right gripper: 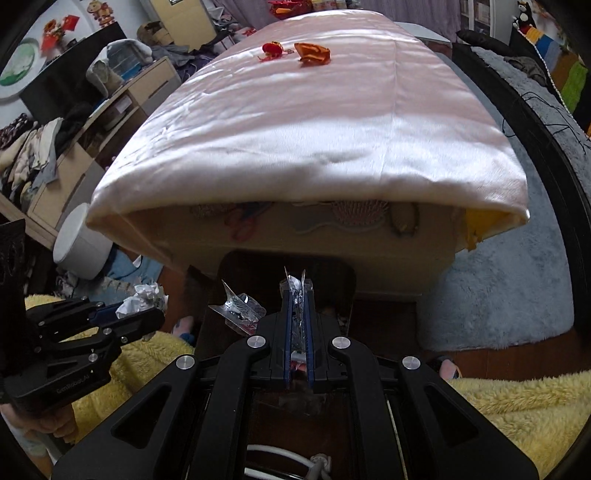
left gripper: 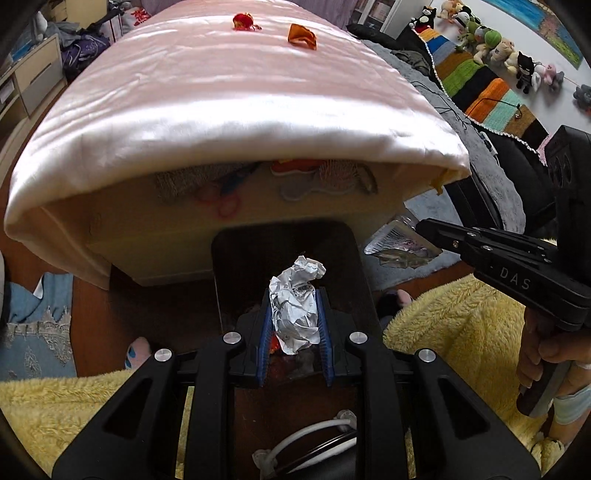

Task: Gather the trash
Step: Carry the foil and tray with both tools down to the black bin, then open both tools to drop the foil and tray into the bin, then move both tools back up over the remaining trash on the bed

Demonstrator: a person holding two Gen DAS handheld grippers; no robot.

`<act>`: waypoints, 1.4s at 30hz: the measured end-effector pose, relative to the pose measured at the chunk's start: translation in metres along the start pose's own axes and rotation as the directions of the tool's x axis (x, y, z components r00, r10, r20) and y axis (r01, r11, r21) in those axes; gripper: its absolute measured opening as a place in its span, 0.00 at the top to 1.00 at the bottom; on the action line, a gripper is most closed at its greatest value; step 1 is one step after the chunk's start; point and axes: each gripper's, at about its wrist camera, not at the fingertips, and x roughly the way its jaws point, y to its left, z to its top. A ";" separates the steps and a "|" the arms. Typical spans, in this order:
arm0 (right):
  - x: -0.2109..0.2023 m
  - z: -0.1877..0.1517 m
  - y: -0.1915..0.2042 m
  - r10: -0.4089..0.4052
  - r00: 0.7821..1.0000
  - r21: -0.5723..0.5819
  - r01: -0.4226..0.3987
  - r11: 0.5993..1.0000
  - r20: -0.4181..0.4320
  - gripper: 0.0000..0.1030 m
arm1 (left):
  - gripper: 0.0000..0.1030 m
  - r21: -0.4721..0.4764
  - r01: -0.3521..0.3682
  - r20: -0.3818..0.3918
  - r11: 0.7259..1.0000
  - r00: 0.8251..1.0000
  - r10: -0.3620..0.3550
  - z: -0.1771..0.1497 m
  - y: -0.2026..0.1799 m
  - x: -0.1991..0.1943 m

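Observation:
My left gripper [left gripper: 294,293] is shut on a crumpled white paper ball [left gripper: 295,306] and holds it over a dark bin [left gripper: 229,258] at the foot of the bed. It also shows in the right wrist view [right gripper: 142,297]. My right gripper [right gripper: 297,291] is shut on a silvery foil wrapper [right gripper: 240,308] that sticks out to the left above the same bin [right gripper: 332,269]. In the left wrist view the wrapper [left gripper: 399,245] hangs from the right gripper [left gripper: 424,227]. A red wrapper [left gripper: 244,21] and an orange wrapper [left gripper: 303,36] lie far up on the pink bedcover [left gripper: 240,96].
Yellow fluffy fabric [left gripper: 454,332] lies on both sides below the grippers. A grey rug [right gripper: 498,288] lies right of the bed. A white round tub [right gripper: 81,243] and cluttered drawers [right gripper: 74,147] stand to the left. Plush toys [left gripper: 495,48] line the right wall.

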 end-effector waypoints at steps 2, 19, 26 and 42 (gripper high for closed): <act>0.008 -0.004 0.001 0.002 1.000 -0.003 -0.002 1.000 -0.019 0.93 | 0.80 -0.001 0.021 -0.027 1.000 0.999 -0.021 -0.005 -0.001 0.010; 0.035 0.000 0.002 0.042 0.996 0.037 -0.039 0.999 -0.079 0.89 | 0.78 -0.021 0.038 -0.087 0.999 0.995 -0.039 -0.003 0.004 0.041; 0.036 0.006 -0.002 0.063 0.996 0.083 -0.058 0.995 -0.066 0.55 | 0.62 -0.040 0.028 -0.097 0.999 0.995 -0.032 0.001 0.007 0.047; -0.011 0.042 -0.007 -0.041 0.995 0.058 0.036 0.998 0.093 0.08 | 0.08 -0.025 -0.105 0.042 0.994 0.993 0.106 0.025 0.020 -0.010</act>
